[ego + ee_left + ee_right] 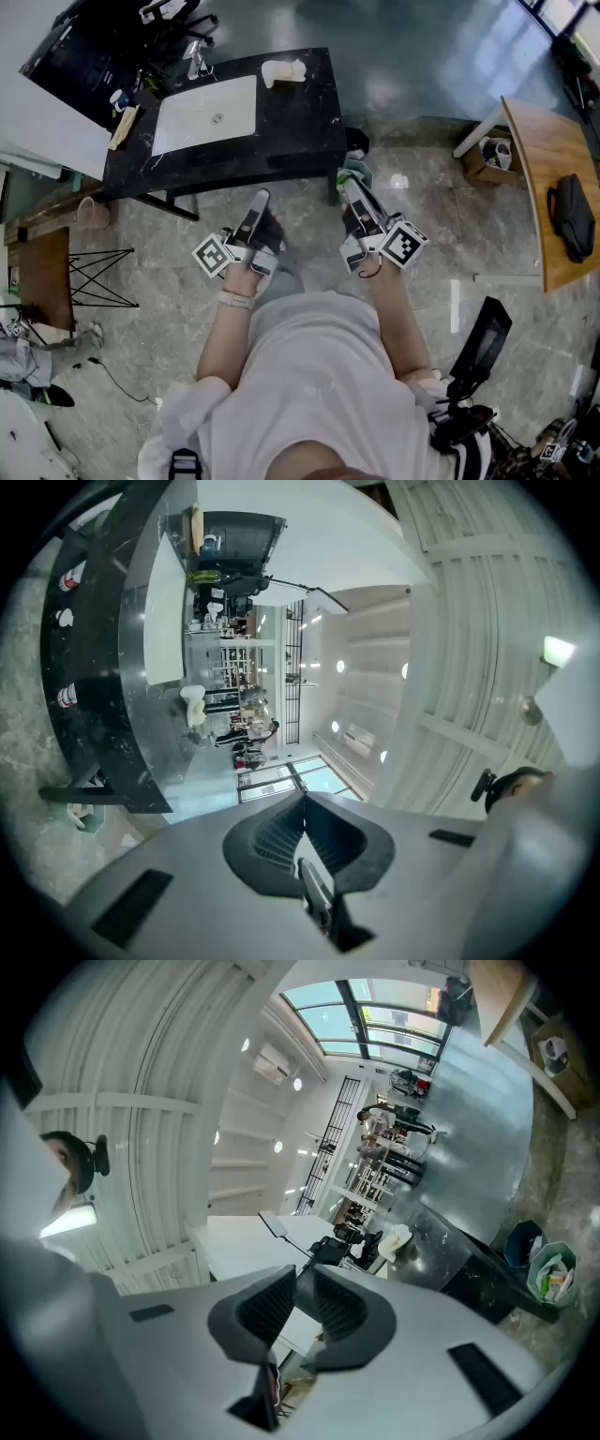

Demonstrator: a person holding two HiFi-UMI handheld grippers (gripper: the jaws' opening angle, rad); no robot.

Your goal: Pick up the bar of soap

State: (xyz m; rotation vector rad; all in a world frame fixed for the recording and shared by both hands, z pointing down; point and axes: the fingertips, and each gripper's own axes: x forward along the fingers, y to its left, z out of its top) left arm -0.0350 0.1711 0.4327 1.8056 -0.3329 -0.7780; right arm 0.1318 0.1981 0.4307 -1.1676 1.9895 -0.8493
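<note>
Head view | task not started | left gripper (259, 199) and right gripper (350, 180), mid-frame: jaws together, nothing held | pale cream lump (284, 71), probably the soap bar, lies untouched on black stone counter (300, 122), upper centre | remaining: reach, grasp, lift

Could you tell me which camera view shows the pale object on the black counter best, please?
The head view: the pale object lies unobstructed on the black counter, right of the white sink. Both gripper views catch it only small, distant and tilted sideways.
</note>
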